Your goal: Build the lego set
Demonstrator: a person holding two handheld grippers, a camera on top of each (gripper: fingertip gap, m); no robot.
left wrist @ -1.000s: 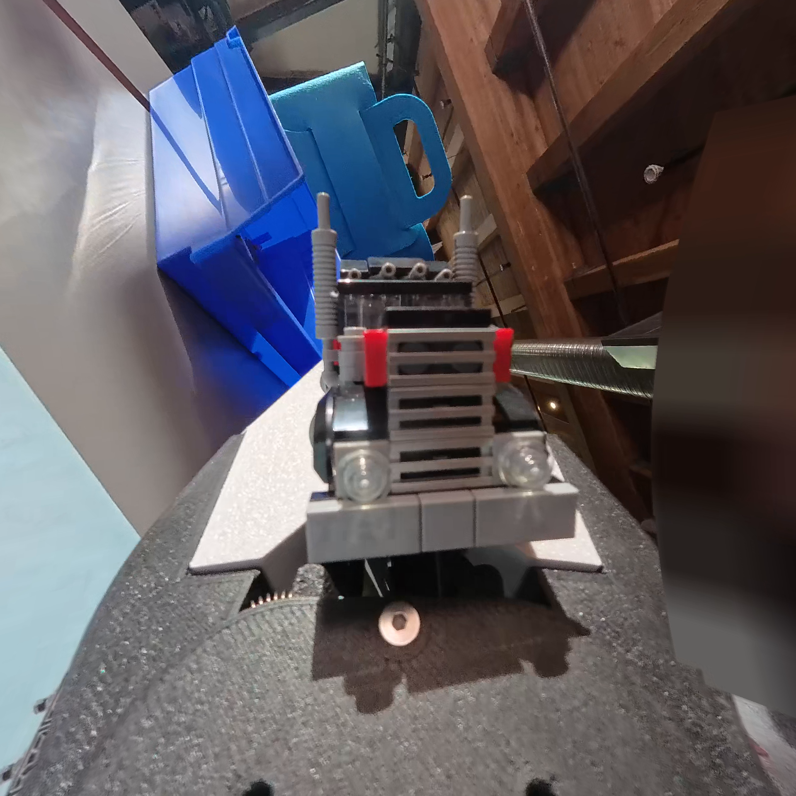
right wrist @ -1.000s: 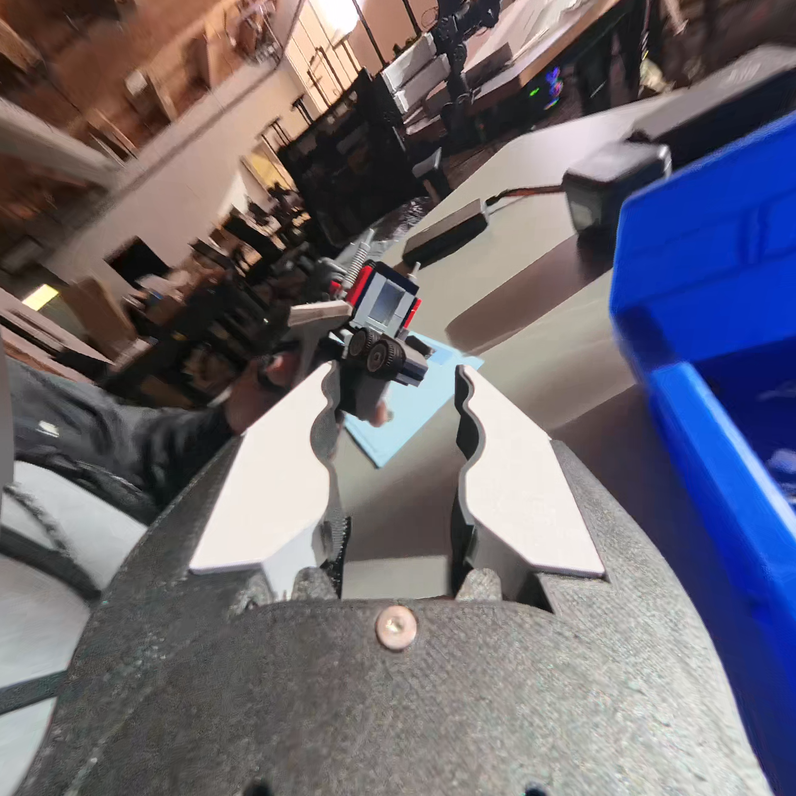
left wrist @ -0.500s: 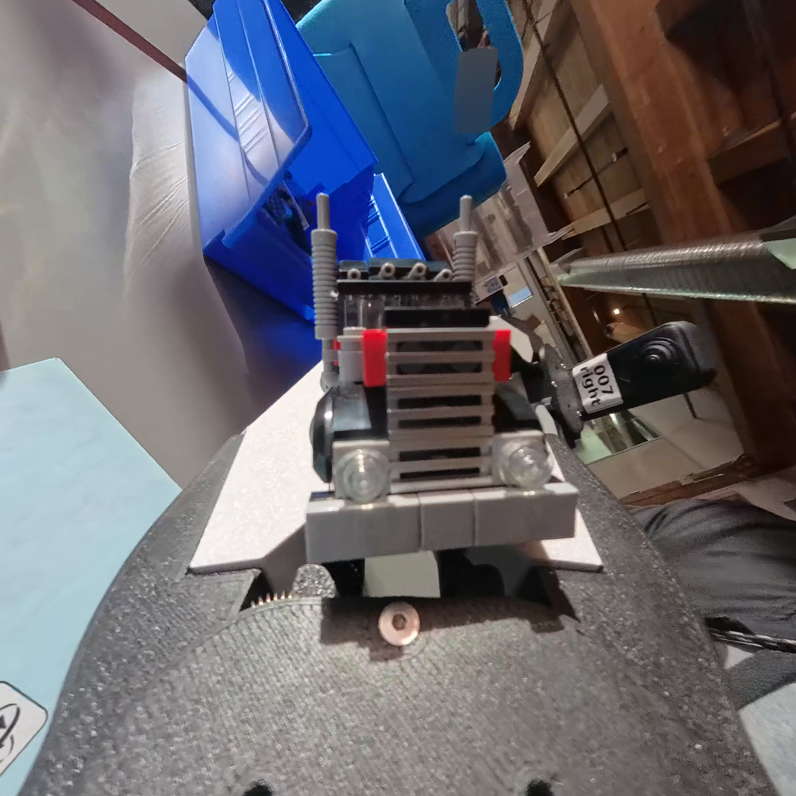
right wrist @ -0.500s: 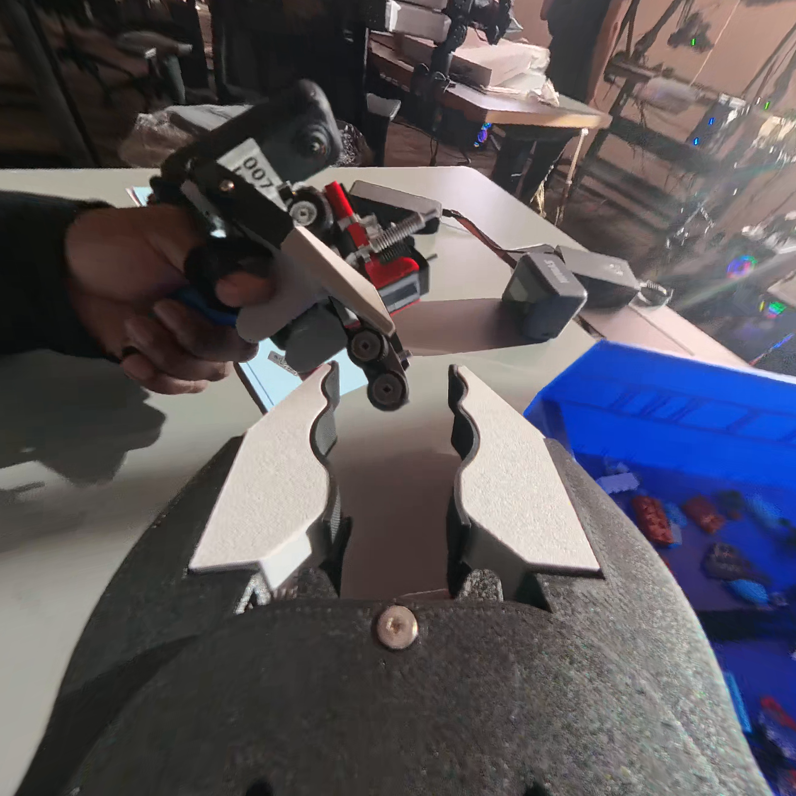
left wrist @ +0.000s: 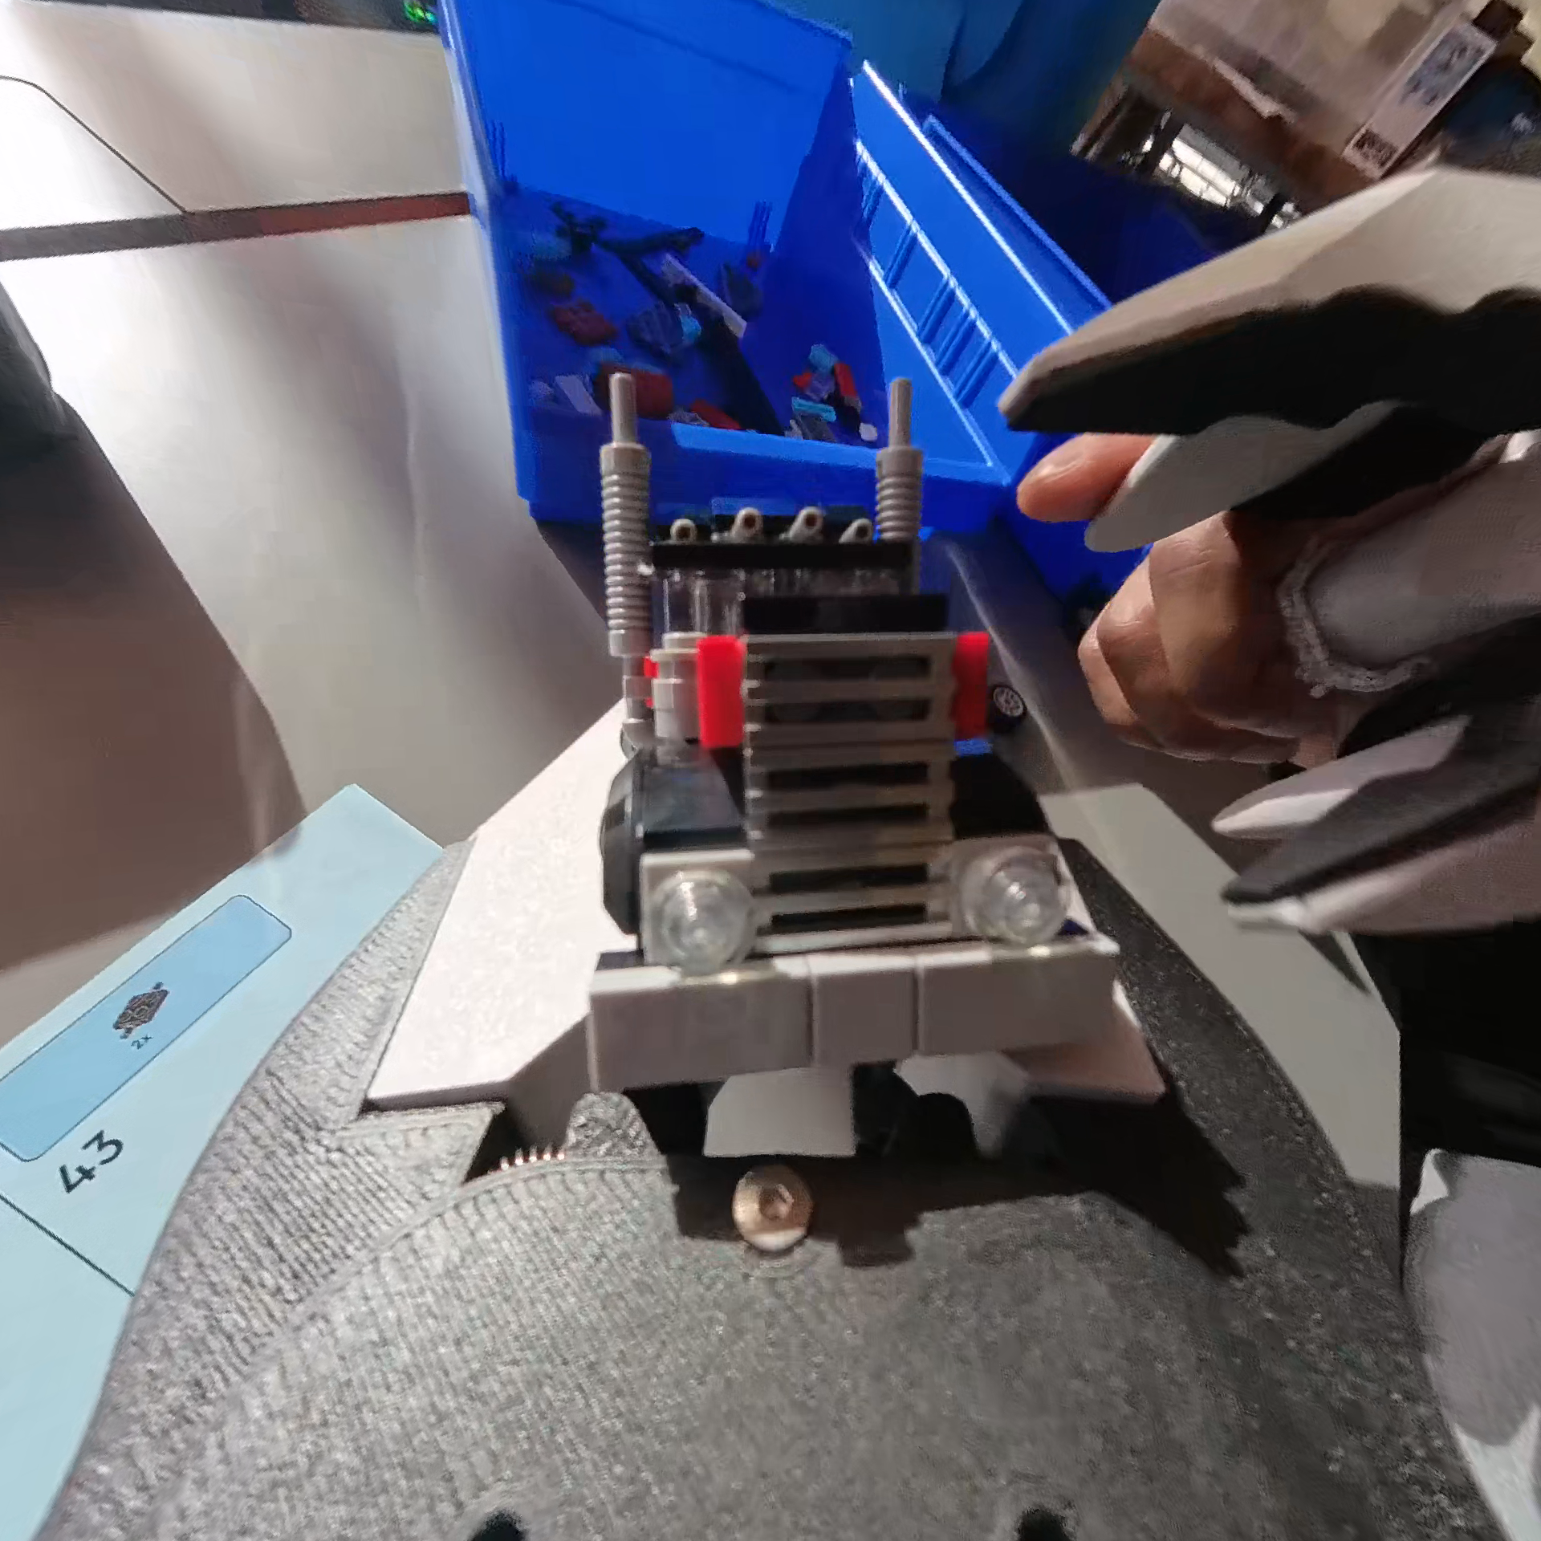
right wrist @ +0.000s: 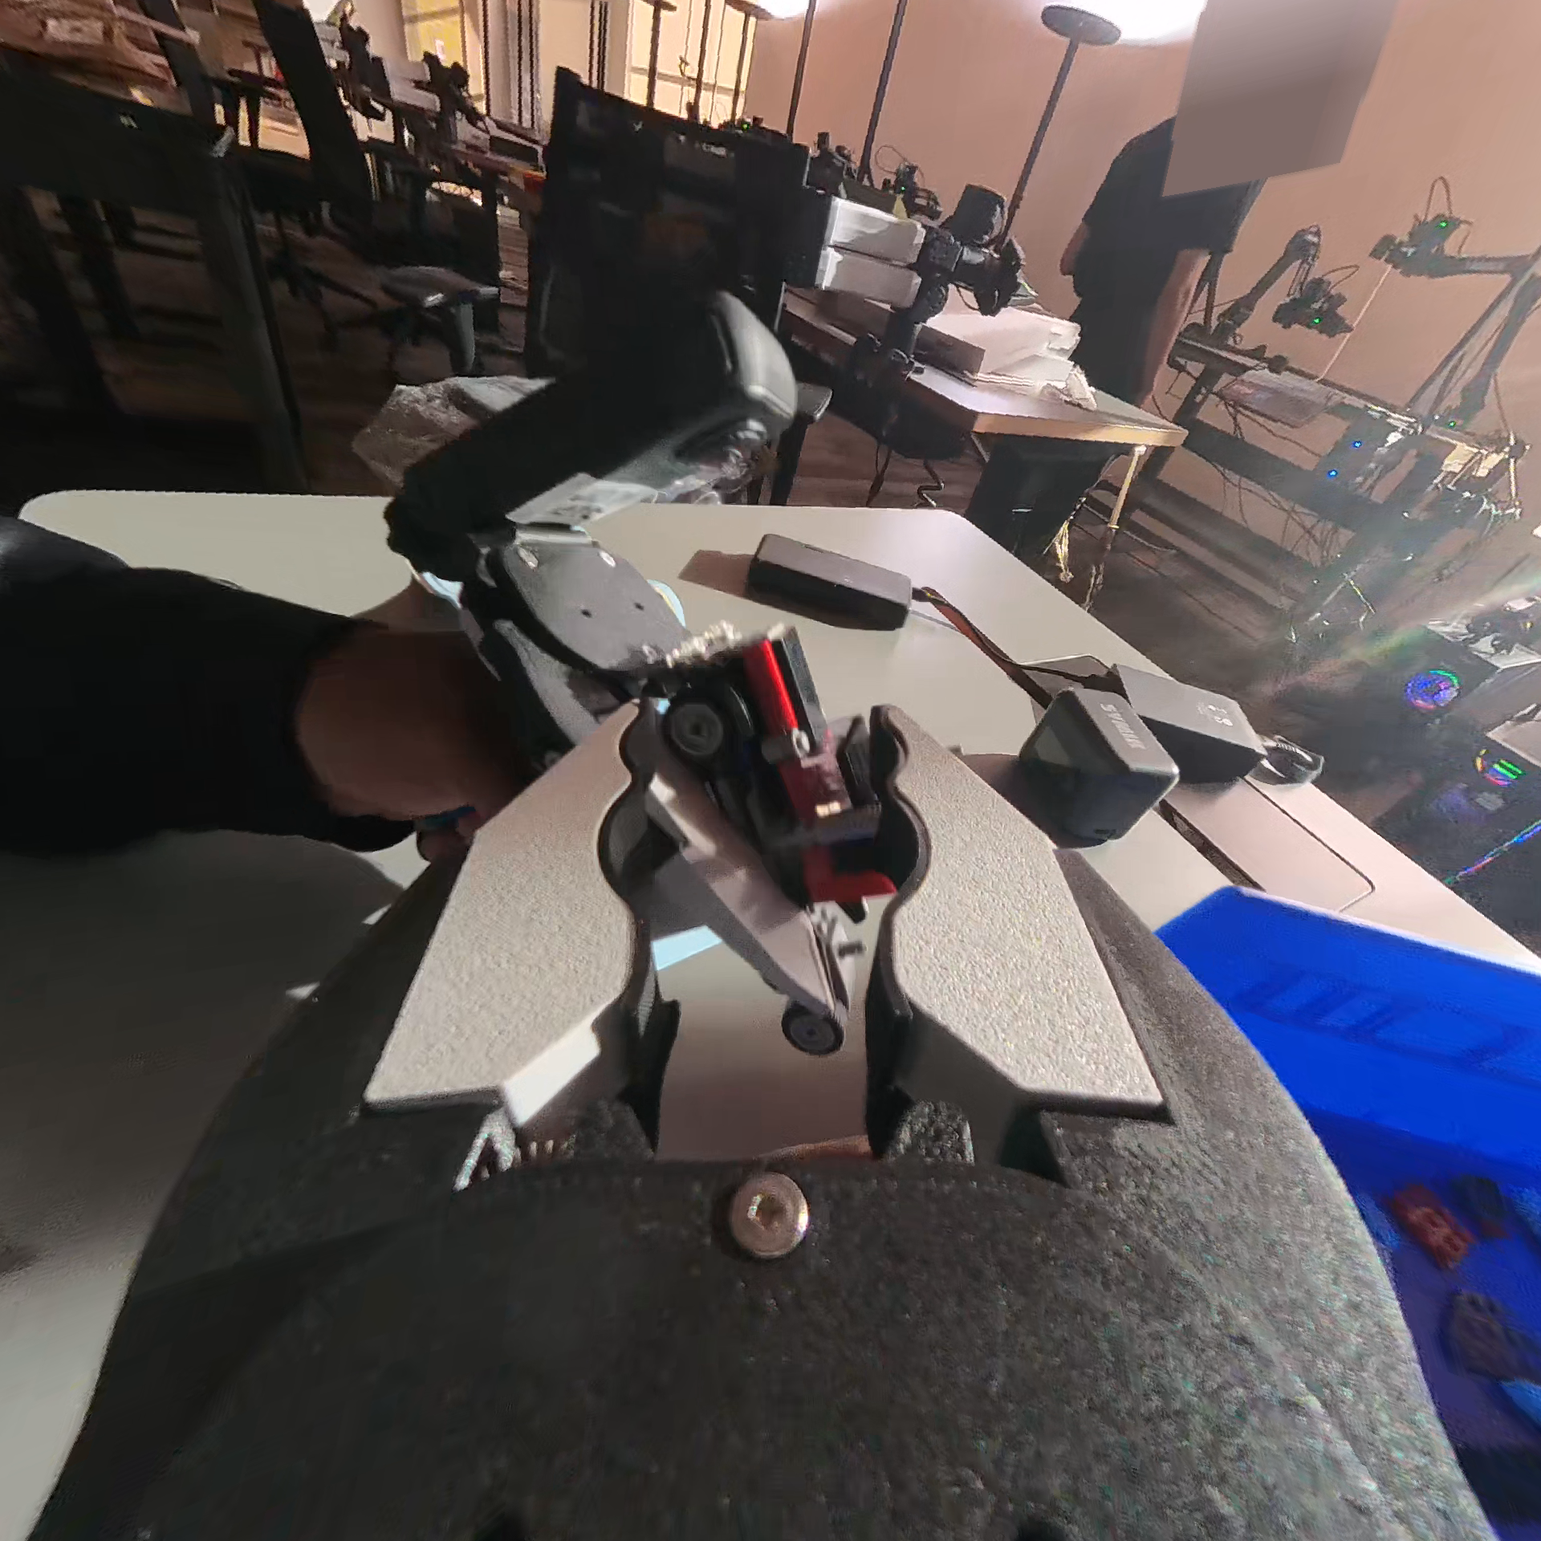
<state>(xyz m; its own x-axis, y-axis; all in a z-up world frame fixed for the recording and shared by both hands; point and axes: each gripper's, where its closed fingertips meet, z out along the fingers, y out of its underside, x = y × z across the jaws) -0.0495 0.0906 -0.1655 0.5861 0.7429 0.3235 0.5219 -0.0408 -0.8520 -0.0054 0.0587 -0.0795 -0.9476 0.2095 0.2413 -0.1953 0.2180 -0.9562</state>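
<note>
A Lego truck [left wrist: 842, 792] with a grey grille, red trim, black cab and two grey exhaust stacks faces the camera in the left wrist view. My left gripper [left wrist: 825, 750] is shut on it, one grey finger [left wrist: 517, 917] on each side. In the right wrist view the truck [right wrist: 800, 750] shows its red and black underside and a wheel [right wrist: 805, 1030]. It lies between the fingers of my right gripper [right wrist: 759, 734], which is open; I cannot tell whether they touch it. The right gripper's fingers [left wrist: 1301, 333] and the hand holding it show at the right of the left wrist view.
A blue bin [left wrist: 667, 250] with several loose pieces stands behind the truck, and shows at the right in the right wrist view [right wrist: 1376, 1042]. A light blue instruction booklet [left wrist: 167, 1001] lies on the grey table [right wrist: 250, 542]. Black devices [right wrist: 825, 579] [right wrist: 1092, 775] lie on the far side. A person [right wrist: 1151, 250] stands at the back. The grippers' ends are close to 10 cm from one another.
The left gripper has swung down towards the table with the truck. The two grippers have closed in, and the truck's rear end now sits between the right gripper's open fingers.
</note>
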